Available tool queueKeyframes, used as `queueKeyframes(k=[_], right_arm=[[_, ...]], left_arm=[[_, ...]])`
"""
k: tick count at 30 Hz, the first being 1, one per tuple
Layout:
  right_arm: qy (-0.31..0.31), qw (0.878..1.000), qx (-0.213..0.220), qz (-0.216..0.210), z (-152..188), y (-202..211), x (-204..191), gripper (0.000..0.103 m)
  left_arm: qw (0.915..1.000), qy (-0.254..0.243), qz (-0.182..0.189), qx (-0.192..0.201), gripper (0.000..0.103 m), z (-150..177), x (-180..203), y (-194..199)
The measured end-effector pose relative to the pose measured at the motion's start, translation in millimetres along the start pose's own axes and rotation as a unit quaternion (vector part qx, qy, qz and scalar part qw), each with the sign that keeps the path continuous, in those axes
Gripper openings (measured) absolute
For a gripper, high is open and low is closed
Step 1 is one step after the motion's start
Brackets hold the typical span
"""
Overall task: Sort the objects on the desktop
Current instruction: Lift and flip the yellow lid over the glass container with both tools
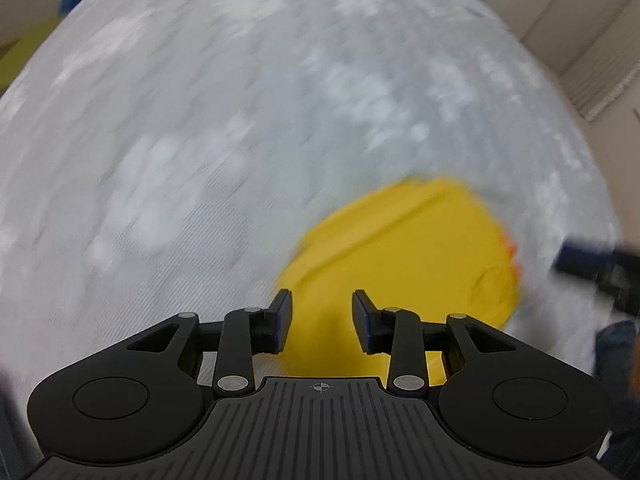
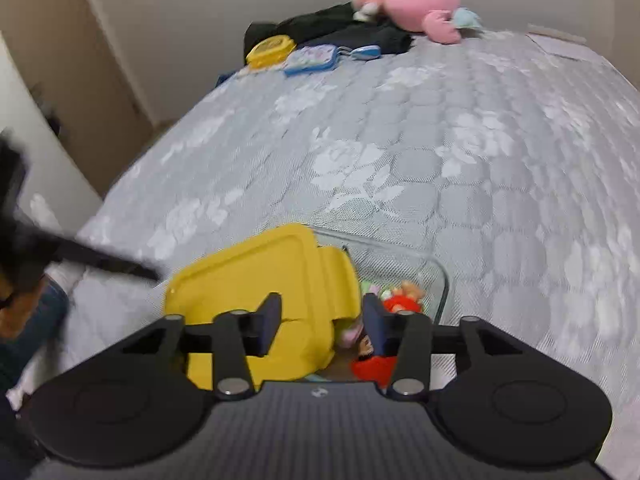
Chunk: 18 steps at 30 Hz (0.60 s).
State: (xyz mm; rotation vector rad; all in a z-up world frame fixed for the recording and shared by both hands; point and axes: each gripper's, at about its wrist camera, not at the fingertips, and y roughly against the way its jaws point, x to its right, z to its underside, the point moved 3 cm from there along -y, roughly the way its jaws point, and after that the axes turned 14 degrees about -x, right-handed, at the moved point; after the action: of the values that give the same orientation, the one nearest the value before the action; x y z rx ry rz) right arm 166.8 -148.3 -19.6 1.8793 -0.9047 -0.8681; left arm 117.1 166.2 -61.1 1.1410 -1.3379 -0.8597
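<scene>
A yellow lid (image 2: 260,276) lies askew over the left part of a clear glass container (image 2: 436,276) on the grey quilted mattress. Small toys (image 2: 400,298) show in the container's uncovered right part. My right gripper (image 2: 322,322) is open, its jaws straddling the lid's right edge just above it. In the blurred left wrist view the same yellow lid (image 1: 404,256) lies just ahead of my left gripper (image 1: 321,320), which is open and empty. The right gripper's dark tip (image 1: 592,258) shows at that view's right edge.
At the mattress's far end lie a second yellow-lidded box (image 2: 270,51), a blue patterned case (image 2: 312,58), dark clothing (image 2: 340,28) and a pink plush toy (image 2: 416,2). The left gripper (image 2: 100,260) shows as a dark blur at the left. Walls border the bed.
</scene>
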Motion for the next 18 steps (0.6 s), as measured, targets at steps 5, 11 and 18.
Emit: queueKeyframes(k=[5,11,18], right_arm=[[-0.032,0.999,-0.015,-0.017,-7,-15,14,0.049],[-0.09,0.993,-0.018,-0.07,-21,-31,27,0.071],[-0.113,0.987,-0.071,-0.092,-33,-69,29,0.072]], left_arm=[[0.9937,0.082,0.065,-0.042,0.036,25,-53,-27],[0.9828,0.109,0.143,-0.042,0.036,3,-55,-40],[0.9855,0.095,0.127,-0.06,0.051,-23,-33,-64]])
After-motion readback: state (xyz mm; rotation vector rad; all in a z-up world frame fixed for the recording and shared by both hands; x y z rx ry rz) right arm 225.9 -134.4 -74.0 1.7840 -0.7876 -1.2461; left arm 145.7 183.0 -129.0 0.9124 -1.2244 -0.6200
